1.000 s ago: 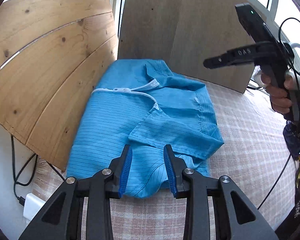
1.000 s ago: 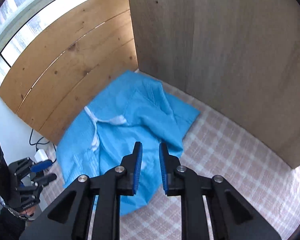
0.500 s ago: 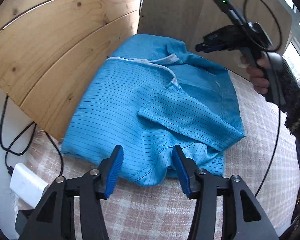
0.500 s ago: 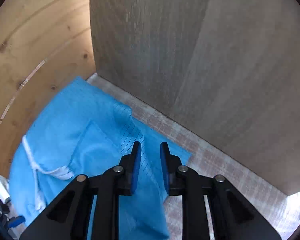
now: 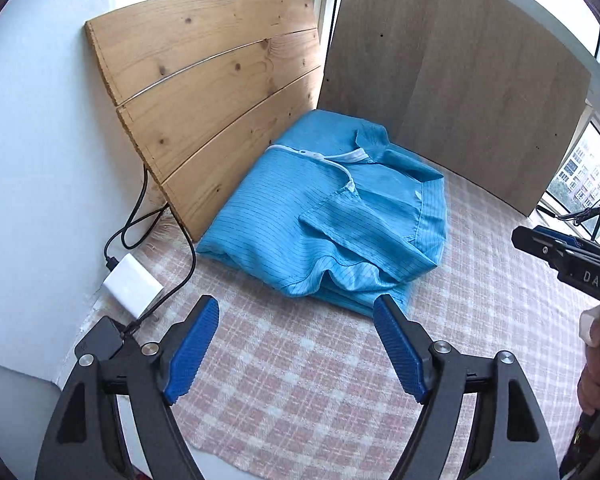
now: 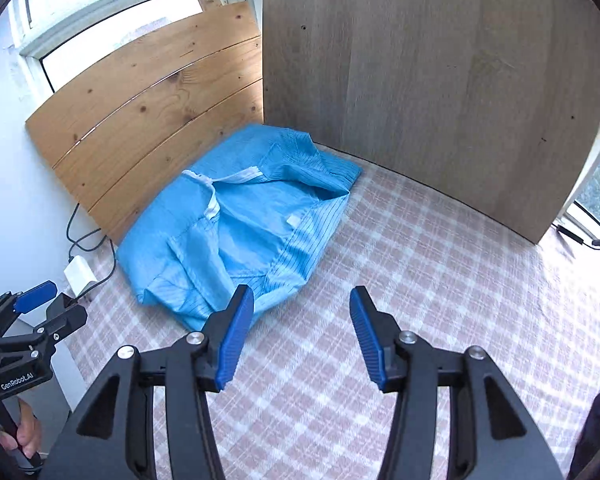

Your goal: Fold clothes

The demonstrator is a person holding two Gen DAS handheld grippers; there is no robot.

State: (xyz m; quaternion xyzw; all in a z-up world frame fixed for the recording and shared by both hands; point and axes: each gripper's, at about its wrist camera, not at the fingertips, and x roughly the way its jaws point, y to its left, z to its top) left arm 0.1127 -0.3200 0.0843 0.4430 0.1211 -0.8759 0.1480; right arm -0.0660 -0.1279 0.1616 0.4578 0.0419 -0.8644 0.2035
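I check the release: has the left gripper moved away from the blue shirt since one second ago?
Yes. The left gripper has backed off the blue shirt and now hangs over bare checked cloth, jaws opening, empty.

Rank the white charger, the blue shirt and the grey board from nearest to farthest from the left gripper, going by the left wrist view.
Measured from the left gripper, whose empty jaws are opening:
1. White charger, near left, at the checked cloth's edge by the wall.
2. Blue shirt, folded, straight ahead on the cloth; only slightly farther than the charger.
3. Grey board, upright at the back right, behind the shirt.

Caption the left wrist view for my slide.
Folded blue shirt on checked cloth; left gripper opening, empty.
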